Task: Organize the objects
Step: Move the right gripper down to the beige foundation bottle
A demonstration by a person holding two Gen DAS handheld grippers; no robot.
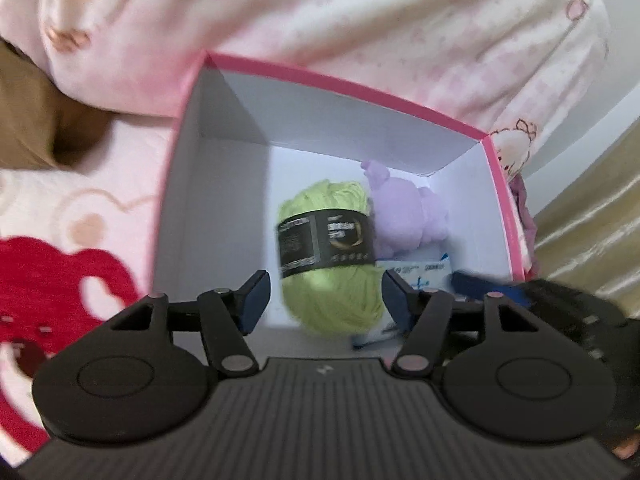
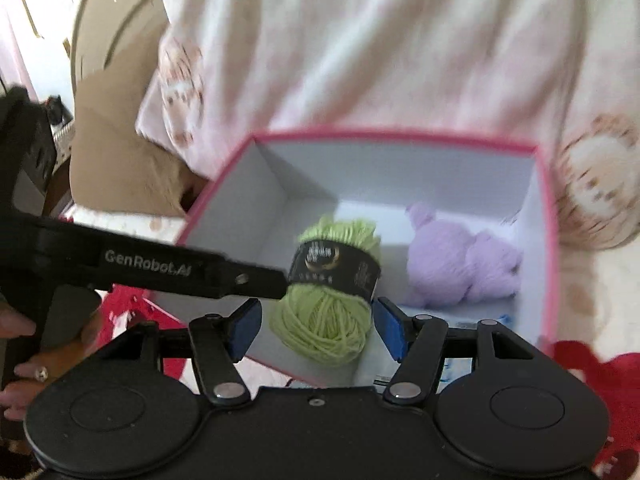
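Two grippers hang over a pink-rimmed box (image 1: pixel 344 88) whose white inside holds a ball of light green yarn (image 1: pixel 328 256) with a dark paper band around its middle. In the left wrist view the left gripper (image 1: pixel 326 300) has its blue-padded fingers (image 1: pixel 256 300) spread wide on either side of the yarn, with bare white floor showing between the left pad and the ball, so it is open and grips nothing. Just beside the yarn, toward the far right corner of the box, lies a lilac plush toy (image 1: pixel 404 208), and under the yarn's near right side sits a white packet with blue print (image 1: pixel 420 270). The right wrist view shows the same box (image 2: pixel 400 138) from the other hand: the right gripper (image 2: pixel 316 328) also stands with its fingers (image 2: pixel 244 326) parted, the yarn (image 2: pixel 324 320) seen between them, its right pad close to the ball; whether that pad touches it cannot be told. A black finger of the other gripper, marked GenRobot.AI, reaches in from the left and meets the yarn's dark band. The plush toy (image 2: pixel 460 268) rests against the right wall. Around the box lies a pale pink printed blanket (image 1: pixel 360 12) with a red heart pattern (image 1: pixel 52 288) near the left edge.
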